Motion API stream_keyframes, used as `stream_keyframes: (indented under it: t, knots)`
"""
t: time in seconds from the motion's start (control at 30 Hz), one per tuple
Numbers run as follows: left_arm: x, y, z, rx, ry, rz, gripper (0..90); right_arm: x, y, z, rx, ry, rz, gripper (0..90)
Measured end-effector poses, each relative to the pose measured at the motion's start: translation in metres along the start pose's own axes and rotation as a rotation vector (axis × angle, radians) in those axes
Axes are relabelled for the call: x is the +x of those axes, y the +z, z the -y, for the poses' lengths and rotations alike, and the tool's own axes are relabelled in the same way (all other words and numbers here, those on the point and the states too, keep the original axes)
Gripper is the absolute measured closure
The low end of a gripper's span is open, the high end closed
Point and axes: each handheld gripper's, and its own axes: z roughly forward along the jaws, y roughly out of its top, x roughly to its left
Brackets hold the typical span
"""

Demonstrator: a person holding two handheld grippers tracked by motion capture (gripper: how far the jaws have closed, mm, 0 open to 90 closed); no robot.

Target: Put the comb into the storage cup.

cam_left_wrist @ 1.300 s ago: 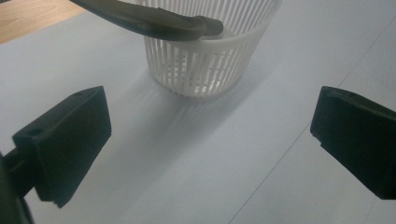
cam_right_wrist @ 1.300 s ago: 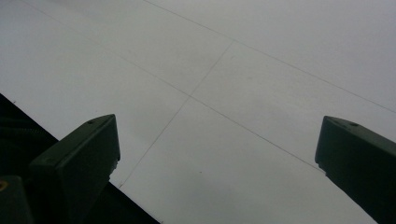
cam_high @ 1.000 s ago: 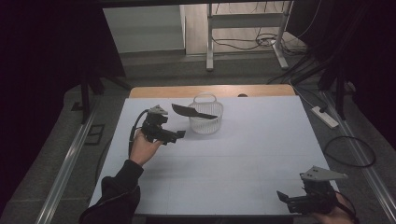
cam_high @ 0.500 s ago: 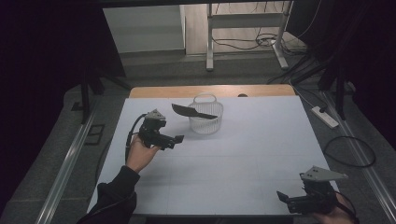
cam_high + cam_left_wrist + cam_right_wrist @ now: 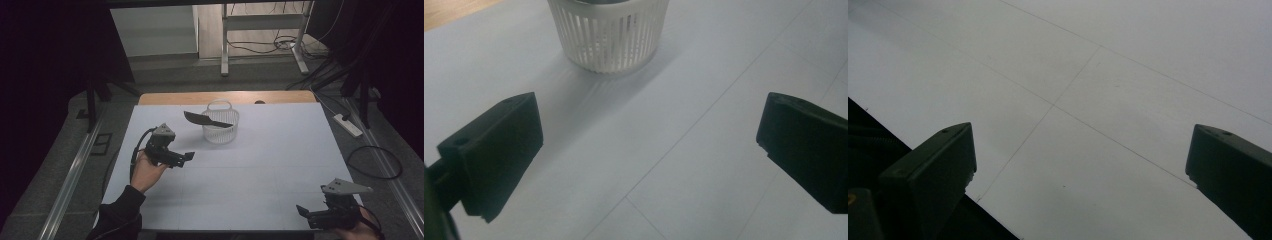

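At the near right corner of the white table (image 5: pixel 260 165), the right gripper (image 5: pixel 305 214) hangs low over the sheet, jaws spread wide with nothing between them. Farther in on the left, the left gripper (image 5: pixel 186 159) also has its jaws wide apart and empty, pointing toward the white slatted basket (image 5: pixel 220 129) beyond. A dark knife (image 5: pixel 205 120) lies across the basket's rim.

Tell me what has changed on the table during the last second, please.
The left tongs moved slightly back toward the person, away from the basket; they are open and empty. The right tongs stayed at the near right edge, open. The basket and the dark knife lying across it did not move.
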Motion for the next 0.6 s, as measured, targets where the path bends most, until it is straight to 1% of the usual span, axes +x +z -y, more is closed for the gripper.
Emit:
stream_keyframes:
  t: [0.6]
  knots:
    - [-0.009,-0.02,0.021,-0.025,-0.023,0.003,0.0,0.0,0.0,0.0,-0.001,-0.003,0.0,0.4]
